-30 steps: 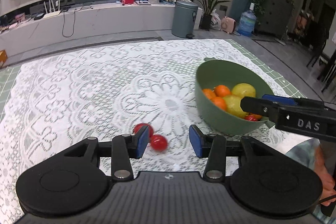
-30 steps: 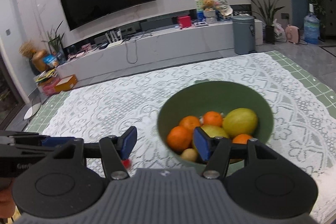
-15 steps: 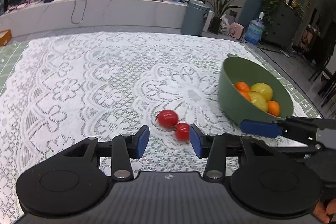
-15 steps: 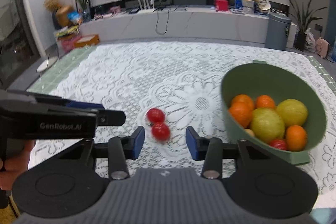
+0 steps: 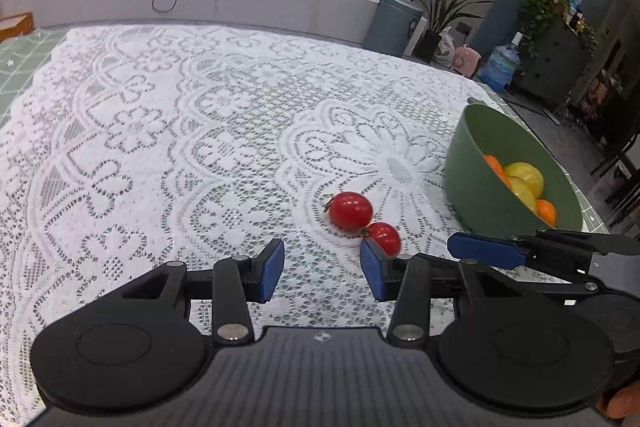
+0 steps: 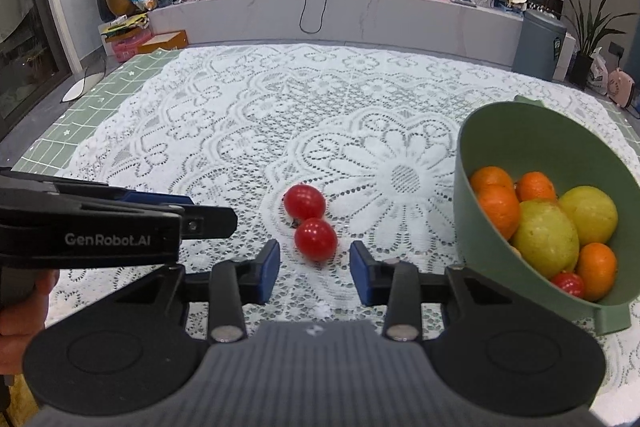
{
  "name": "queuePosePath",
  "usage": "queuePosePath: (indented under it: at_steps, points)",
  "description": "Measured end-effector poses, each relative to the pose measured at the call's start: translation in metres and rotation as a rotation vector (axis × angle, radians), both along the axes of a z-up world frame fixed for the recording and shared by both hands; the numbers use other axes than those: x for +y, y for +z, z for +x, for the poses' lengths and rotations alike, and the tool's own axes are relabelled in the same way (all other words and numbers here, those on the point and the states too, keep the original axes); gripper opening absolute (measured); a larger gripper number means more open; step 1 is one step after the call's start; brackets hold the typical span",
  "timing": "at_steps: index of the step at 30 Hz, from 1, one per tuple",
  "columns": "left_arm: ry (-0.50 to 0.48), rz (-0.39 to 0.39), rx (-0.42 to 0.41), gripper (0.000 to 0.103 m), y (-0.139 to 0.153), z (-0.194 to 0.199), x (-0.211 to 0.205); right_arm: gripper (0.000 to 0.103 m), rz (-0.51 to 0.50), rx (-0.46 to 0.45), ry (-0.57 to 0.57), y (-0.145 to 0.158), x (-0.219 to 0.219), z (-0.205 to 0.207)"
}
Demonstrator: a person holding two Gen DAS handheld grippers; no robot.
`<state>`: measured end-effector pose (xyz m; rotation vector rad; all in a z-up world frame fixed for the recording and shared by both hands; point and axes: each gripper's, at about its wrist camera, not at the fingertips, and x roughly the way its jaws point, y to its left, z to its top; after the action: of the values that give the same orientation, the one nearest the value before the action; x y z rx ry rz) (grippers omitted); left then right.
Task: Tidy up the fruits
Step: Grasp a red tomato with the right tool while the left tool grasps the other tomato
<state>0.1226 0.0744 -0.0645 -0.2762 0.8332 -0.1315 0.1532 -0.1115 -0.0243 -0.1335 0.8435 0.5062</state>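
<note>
Two red cherry tomatoes lie touching on the lace cloth, the far tomato [image 5: 350, 211] [image 6: 305, 202] and the near tomato [image 5: 385, 237] [image 6: 316, 239]. My right gripper [image 6: 314, 269] is closing; the near tomato sits just ahead of its blue pads, in line with the gap, and neither pad touches it. My left gripper [image 5: 322, 269] stands open with nothing inside, and the near tomato is off its right fingertip. A green bowl [image 5: 480, 203] [image 6: 468, 227] to the right holds oranges, yellow fruit and a red tomato [image 6: 568, 283].
The white lace cloth [image 6: 224, 131] covers a green grid mat [image 6: 68, 131] on the table. Each gripper's fingers reach into the other's view, the left fingers [image 6: 208, 217] and the right fingers [image 5: 486, 255]. A hand [image 6: 20, 311] holds the left gripper.
Both grippers have come lower and closer to the two tomatoes. The right view swung left from the bowl onto the tomatoes, and the right jaws narrowed. The left jaws kept their width.
</note>
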Motion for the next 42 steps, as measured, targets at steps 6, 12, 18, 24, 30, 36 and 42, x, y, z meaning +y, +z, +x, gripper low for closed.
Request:
queuePosePath:
  at_steps: [6, 12, 18, 24, 30, 36, 42]
  points:
    - [0.009, -0.025, 0.017, 0.052, -0.008, 0.012, 0.004, 0.036, -0.001, 0.041, -0.001, -0.009, 0.009, 0.015]
    - [0.035, -0.039, 0.027, 0.052, -0.016, 0.020, 0.011, 0.036, -0.006, 0.087, -0.008, -0.020, 0.018, 0.032]
    - [0.038, -0.041, 0.032, 0.052, -0.020, 0.026, 0.013, 0.035, -0.012, 0.104, -0.017, -0.027, 0.024, 0.040]
    - [0.034, -0.044, 0.027, 0.052, -0.021, 0.027, 0.013, 0.027, -0.030, 0.108, -0.038, -0.031, 0.026, 0.045]
    - [0.034, -0.045, 0.013, 0.052, -0.020, 0.026, 0.012, 0.026, -0.025, 0.112, -0.055, -0.029, 0.022, 0.046]
    - [-0.007, 0.014, -0.008, 0.052, -0.020, 0.028, 0.003, 0.026, -0.011, 0.116, -0.163, -0.026, 0.005, 0.049]
    - [-0.087, 0.076, -0.045, 0.052, -0.022, 0.033, -0.013, 0.026, 0.061, 0.186, -0.264, -0.030, -0.016, 0.059]
